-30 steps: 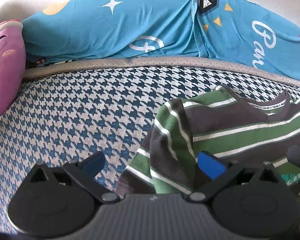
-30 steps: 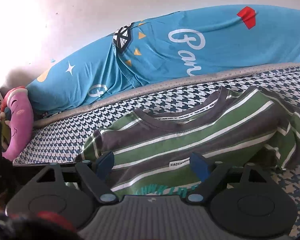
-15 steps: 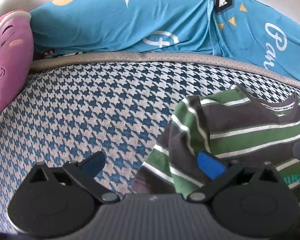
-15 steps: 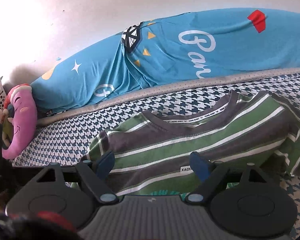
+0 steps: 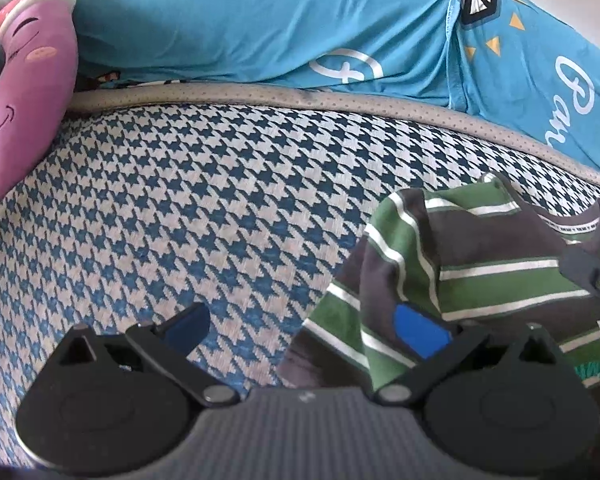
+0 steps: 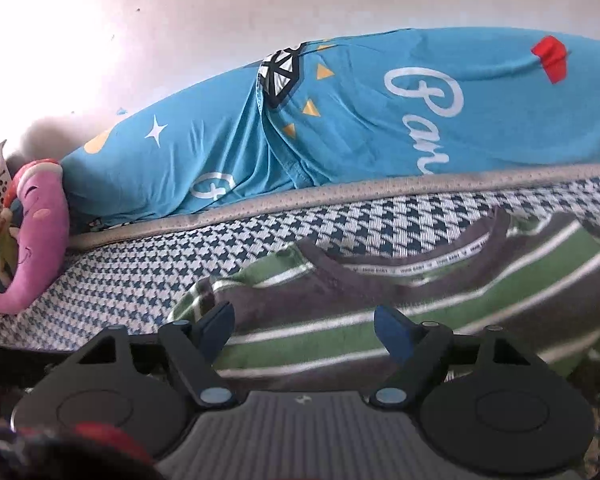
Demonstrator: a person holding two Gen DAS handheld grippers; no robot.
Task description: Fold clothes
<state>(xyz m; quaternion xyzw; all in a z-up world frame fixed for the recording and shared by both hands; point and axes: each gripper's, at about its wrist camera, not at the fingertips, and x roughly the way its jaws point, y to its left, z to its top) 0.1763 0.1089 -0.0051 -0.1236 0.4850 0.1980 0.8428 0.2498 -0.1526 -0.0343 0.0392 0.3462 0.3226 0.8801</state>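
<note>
- Across the foreground of both wrist views we record a bed covered in blue-and-white houndstooth fabric, bordered at the far side by a grey perforated edge strip.
- Behind that strip we note a long blue bedding roll printed with white stars, white script lettering, orange triangles and a red patch; it lies against a pale wall.
- At the left end of the bed we observe a pink plush toy with a smiling face, touching the blue roll.
- We find the green, grey and white striped shirt lying on the bed near its front edge, collar toward the wall, one sleeve end bunched at its left side.
- Our left gripper has its fingers spread wide; one blue pad sits over bare houndstooth, the other over the bunched sleeve. We cannot tell whether it touches the cloth.
- Our right gripper likewise has its fingers spread, low over the shirt body below the collar, pinching nothing.
- Part of the right gripper shows at the right margin of the left wrist view, over the shirt.
</note>
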